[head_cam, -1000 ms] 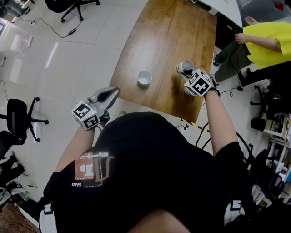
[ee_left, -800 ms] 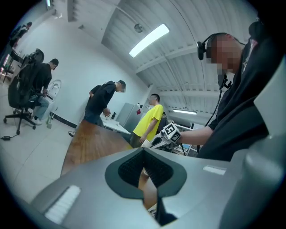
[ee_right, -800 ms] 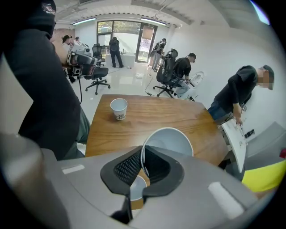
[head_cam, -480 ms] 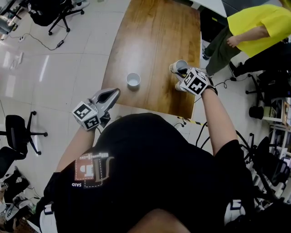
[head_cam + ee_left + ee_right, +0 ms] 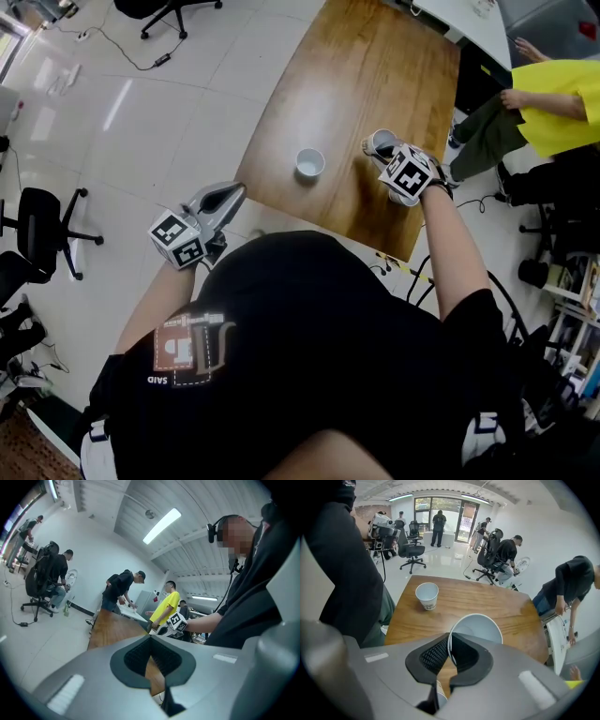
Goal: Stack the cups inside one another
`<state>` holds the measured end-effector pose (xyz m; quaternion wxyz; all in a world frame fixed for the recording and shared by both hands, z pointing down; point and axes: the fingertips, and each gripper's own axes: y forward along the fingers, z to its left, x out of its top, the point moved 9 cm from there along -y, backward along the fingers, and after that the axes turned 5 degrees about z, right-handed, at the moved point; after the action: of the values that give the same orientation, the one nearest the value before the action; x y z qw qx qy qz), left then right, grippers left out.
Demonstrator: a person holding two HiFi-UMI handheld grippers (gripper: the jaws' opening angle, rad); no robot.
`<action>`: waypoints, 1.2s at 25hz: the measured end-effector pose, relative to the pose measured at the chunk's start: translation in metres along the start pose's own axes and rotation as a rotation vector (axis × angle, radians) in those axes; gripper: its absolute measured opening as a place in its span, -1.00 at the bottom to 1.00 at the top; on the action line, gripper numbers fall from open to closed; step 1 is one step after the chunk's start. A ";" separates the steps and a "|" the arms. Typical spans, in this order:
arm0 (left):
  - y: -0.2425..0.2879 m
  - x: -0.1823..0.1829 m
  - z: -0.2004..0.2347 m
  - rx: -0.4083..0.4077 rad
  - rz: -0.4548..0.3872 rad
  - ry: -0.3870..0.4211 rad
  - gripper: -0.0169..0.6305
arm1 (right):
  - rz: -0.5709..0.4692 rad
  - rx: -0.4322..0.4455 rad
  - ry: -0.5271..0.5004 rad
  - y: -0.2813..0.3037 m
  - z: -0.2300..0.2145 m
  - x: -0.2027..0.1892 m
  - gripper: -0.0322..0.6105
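**One cup gripped in the right claw, the other standing on the surface**

The right claw (image 5: 382,150) is seen closed on the wall of a white paper cup (image 5: 379,142). In the right gripper view one jaw of the right claw (image 5: 449,649) is set inside the rim and the other outside it, so that the held cup (image 5: 477,626) is pinched by its side. The cup is tilted, with its open mouth turned up towards that camera. It is held over the near right part of the wooden surface (image 5: 361,75).

A second cup (image 5: 309,163) is found upright on the surface, mouth up, well apart from the held one and to its left in the head view. In the right gripper view this second cup (image 5: 427,595) is shown beyond the held cup, with a small print on its side, and nothing can be seen inside it.

The left claw (image 5: 232,192) is kept off the near left edge of the surface, over the pale tiled floor (image 5: 141,122). Its jaws are shown together in the left gripper view, and nothing is gripped by the left claw (image 5: 150,654). It is pointed roughly level, along the surface (image 5: 110,630).

A person in a yellow shirt (image 5: 555,89) is seen beyond the far right corner.
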<state>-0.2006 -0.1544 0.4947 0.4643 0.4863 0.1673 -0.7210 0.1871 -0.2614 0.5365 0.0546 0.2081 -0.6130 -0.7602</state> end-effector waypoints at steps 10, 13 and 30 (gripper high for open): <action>0.011 0.002 0.002 -0.067 -0.005 0.009 -0.92 | 0.009 -0.047 0.059 -0.046 0.018 -0.038 -0.82; 0.032 0.005 -0.003 -0.116 0.016 0.013 -0.92 | 0.028 -0.048 0.085 -0.059 0.028 -0.064 -0.82; 0.064 0.002 -0.027 -0.172 0.062 0.031 -0.92 | 0.135 0.035 0.088 -0.039 0.060 -0.121 -0.82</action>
<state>-0.1325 -0.1694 0.4938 0.5238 0.4609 0.2207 -0.6816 0.2801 -0.1563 0.5390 0.1289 0.2005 -0.6358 -0.7341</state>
